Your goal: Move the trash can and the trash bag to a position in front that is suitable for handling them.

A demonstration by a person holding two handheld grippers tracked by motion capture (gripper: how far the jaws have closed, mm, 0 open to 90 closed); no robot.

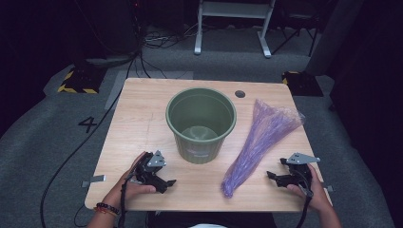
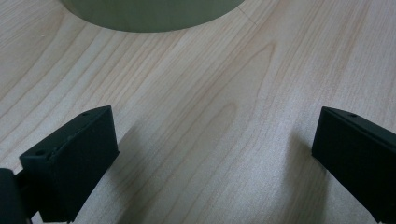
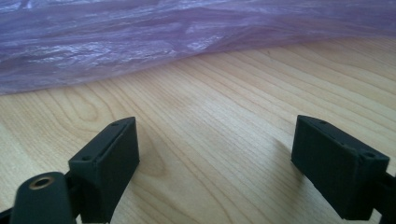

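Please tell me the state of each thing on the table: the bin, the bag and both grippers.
green bin: upright, mouth open, nothing inside, no liner.
purple plastic bag: not in the bin; lying flat on the table to the bin's right, bunched narrow at the near end, fanned out at the far end.
left gripper: open, nothing between the jaws, low over the table.
right gripper: open, nothing between the jaws, facing the bag, apart from it.

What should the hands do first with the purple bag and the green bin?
Probably slide the right tool forward to the purple plastic bag and pinch it. Its jaws stand open, the bag lies just ahead, and the green bin has no liner.
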